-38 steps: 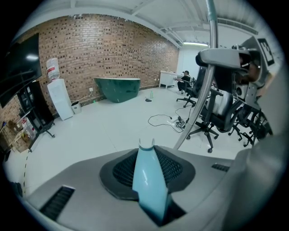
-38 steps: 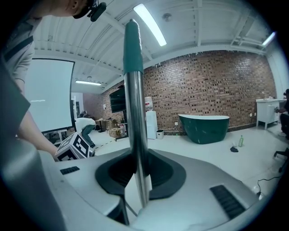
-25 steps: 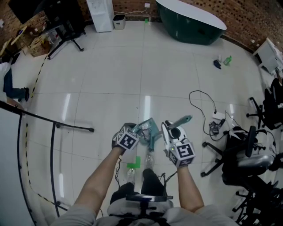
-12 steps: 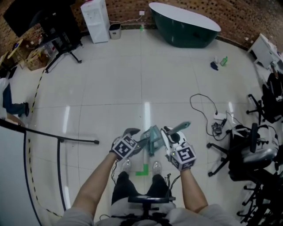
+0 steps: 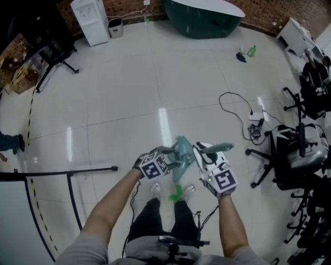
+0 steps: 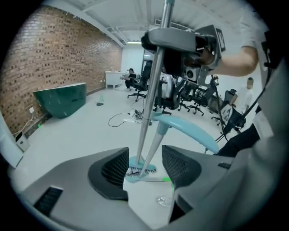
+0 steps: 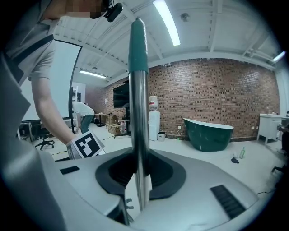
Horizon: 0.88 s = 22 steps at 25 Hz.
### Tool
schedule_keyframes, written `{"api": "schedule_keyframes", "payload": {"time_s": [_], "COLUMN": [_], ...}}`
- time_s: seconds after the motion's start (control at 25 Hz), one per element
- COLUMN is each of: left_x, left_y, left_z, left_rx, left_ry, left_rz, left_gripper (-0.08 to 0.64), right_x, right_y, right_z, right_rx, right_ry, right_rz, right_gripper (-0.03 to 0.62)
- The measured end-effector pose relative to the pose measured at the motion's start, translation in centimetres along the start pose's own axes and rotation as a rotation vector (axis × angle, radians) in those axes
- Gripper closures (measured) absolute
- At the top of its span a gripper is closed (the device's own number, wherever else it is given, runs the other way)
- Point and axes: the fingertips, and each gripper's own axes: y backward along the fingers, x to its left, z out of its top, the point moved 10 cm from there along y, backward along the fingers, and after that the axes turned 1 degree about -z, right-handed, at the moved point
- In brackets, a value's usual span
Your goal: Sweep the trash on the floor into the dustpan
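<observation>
One silver pole [image 6: 148,103] stands untouched between my left gripper's [image 6: 143,168] just-opened jaws; my right gripper's [image 7: 137,176] view shows jaws squeezing it.

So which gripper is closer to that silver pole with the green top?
Right. The right gripper is clamped on the silver pole. The left gripper sits just beside it, jaws just opened, the pole showing through their gap untouched.

Dark green bathtub [image 5: 201,23] at the far brick wall [image 5: 269,13], white water dispenser [image 5: 90,20] and small bin [image 5: 115,27] left of it. Green bottle [image 5: 251,50] on the tiles. Black cable loops to a power strip [image 5: 256,117]. Office chairs [image 5: 297,160] bunched right. Black stand [image 5: 77,171] near left.
</observation>
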Motion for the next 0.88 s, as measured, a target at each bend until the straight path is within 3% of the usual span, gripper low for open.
{"api": "schedule_keyframes", "payload": {"time_s": [0.36, 0.88], "left_x": [-0.2, 0.0], "left_y": [-3.4, -5.1], "left_z": [1.8, 3.0], "left_rx": [-0.09, -0.083], "left_ry": [-0.184, -0.334], "left_rz": [-0.135, -0.267], "left_gripper": [0.322, 0.314], "right_x": [1.3, 1.1], "right_y": [-0.7, -0.2], "right_z": [-0.4, -2.0], "right_rx": [0.027, 0.005], "right_ry": [-0.05, -0.135], "right_rz": [-0.035, -0.064], "right_gripper": [0.529, 0.529]}}
